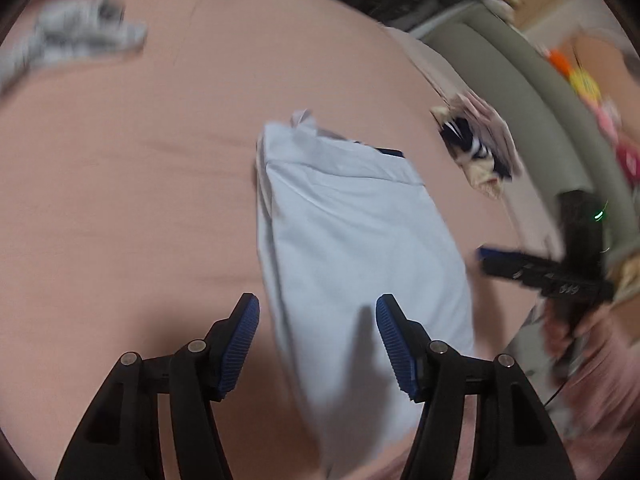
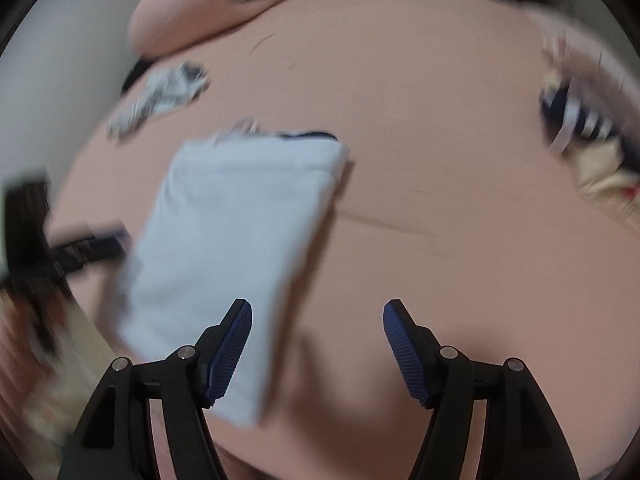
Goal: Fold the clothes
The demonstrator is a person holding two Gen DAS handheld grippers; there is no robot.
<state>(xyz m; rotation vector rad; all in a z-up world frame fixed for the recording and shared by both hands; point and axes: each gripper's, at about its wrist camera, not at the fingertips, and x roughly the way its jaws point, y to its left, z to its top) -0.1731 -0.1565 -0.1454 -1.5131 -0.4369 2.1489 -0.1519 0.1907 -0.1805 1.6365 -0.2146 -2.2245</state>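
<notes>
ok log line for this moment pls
step: fold clothes | left gripper: open, empty | right gripper: open, empty | white garment: folded on pink sheet

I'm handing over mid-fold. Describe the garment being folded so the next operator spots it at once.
Start from the pink bedsheet that fills both views. Near its middle lies a pale blue garment, already folded into a long flat rectangle with a dark blue trim at its far end. The grey patterned cloth and the striped heap near the edges are crumpled.

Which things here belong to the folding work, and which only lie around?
In use: folded pale blue garment, left gripper, right gripper, both open above it.

Lying about: grey patterned cloth, pile of striped and cream clothes, pink bedsheet beneath everything.
</notes>
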